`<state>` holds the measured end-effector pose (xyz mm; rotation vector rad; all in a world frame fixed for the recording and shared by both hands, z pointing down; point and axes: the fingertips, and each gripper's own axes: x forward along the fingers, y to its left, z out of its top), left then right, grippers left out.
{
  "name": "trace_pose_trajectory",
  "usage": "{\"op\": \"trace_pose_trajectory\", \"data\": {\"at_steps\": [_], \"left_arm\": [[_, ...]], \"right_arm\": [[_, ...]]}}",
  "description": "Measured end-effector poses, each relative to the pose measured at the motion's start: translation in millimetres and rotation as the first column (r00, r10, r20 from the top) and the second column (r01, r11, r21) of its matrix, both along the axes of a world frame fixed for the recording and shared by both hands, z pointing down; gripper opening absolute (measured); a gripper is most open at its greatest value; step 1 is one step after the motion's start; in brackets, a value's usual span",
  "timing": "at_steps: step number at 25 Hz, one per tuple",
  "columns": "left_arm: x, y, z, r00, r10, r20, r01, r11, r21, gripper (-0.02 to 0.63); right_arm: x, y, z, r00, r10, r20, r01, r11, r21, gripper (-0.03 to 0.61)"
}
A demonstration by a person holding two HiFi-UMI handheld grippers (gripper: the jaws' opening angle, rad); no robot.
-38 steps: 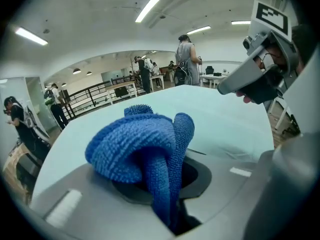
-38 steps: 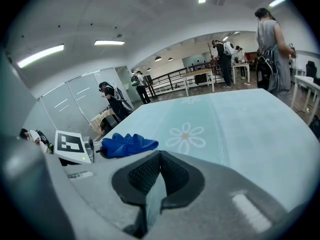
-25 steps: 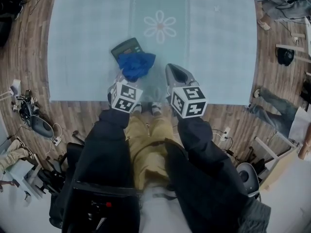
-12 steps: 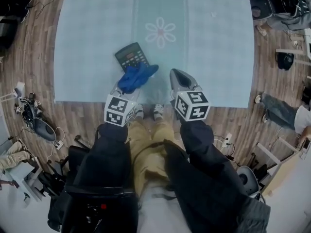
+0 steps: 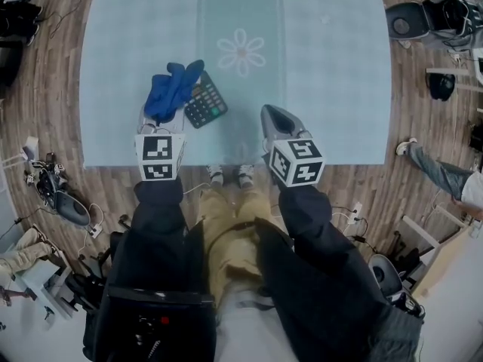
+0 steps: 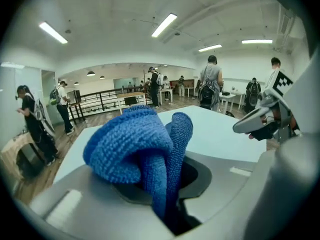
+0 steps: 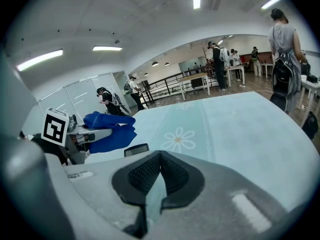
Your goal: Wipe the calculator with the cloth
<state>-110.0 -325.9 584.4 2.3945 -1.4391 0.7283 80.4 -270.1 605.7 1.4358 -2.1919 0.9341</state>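
Cloth (image 5: pixel 170 89): blue, knitted-looking, bunched into thick folds, pinched in the closed left claw (image 5: pixel 156 118), with folds bulging over the top of the claw. It was held over the bench (image 5: pixel 324 89), left of centre. Calculator (image 5: pixel 206 102): dark body, small display strip, rows of keys, laid flat on the bench face up, turned diagonally, near the front edge. It was seen just right of the cloth, with its left edge overlapped by cloth in the head view; contact could not be told.

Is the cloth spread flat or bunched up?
Bunched up: the blue cloth bulges in thick rolled folds, pinched between the fingers of the left gripper.
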Motion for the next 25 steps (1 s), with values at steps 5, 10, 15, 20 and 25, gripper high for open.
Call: {"op": "trace_pose_trajectory", "data": {"at_steps": [5, 10, 15, 20, 25], "left_arm": [[8, -11, 53, 0.983, 0.042, 0.178, -0.037, 0.999, -0.033, 0.069], [35, 13, 106, 0.973, 0.142, 0.181, -0.113, 0.981, -0.159, 0.068], [45, 25, 123, 0.974, 0.173, 0.147, -0.140, 0.967, -0.211, 0.068], [49, 35, 125, 0.975, 0.203, 0.090, -0.175, 0.951, -0.254, 0.069], [61, 55, 130, 0.968, 0.250, 0.030, -0.229, 0.923, -0.308, 0.069]], "right_arm": [[11, -3, 6, 1.000, 0.012, -0.010, -0.012, 1.000, -0.016, -0.002], [15, -3, 12, 1.000, 0.020, -0.016, -0.021, 0.999, -0.034, -0.002], [15, -3, 18, 1.000, 0.021, -0.012, -0.022, 0.999, -0.047, -0.002], [8, -3, 19, 1.000, 0.019, -0.006, -0.019, 0.998, -0.052, -0.002], [3, -6, 15, 1.000, 0.007, -0.001, -0.007, 0.999, -0.045, -0.002]]}}
